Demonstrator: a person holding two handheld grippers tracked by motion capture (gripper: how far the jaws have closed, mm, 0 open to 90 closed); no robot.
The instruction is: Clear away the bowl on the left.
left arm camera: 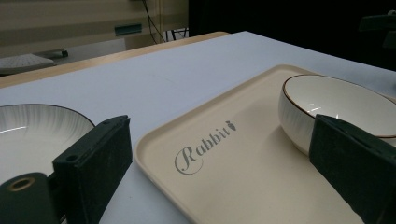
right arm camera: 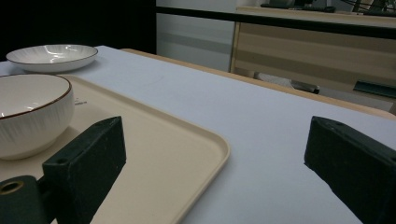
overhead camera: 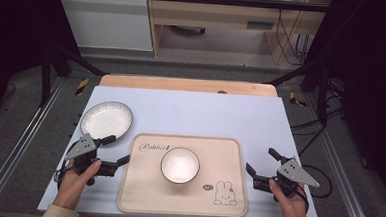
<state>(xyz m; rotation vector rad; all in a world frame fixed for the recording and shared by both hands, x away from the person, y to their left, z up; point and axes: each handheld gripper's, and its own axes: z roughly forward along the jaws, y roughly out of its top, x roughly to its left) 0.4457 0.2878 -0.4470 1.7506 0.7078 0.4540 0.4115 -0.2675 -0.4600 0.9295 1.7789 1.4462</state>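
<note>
Both tools, left (overhead camera: 117,150) and right (overhead camera: 261,160), are held released at lower frame, flanking the tray (overhead camera: 141,196) bearing a bowl (overhead camera: 179,165).

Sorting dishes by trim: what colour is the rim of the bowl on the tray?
Brown, a thin line round the white bowl, clearest in the left gripper view.
</note>
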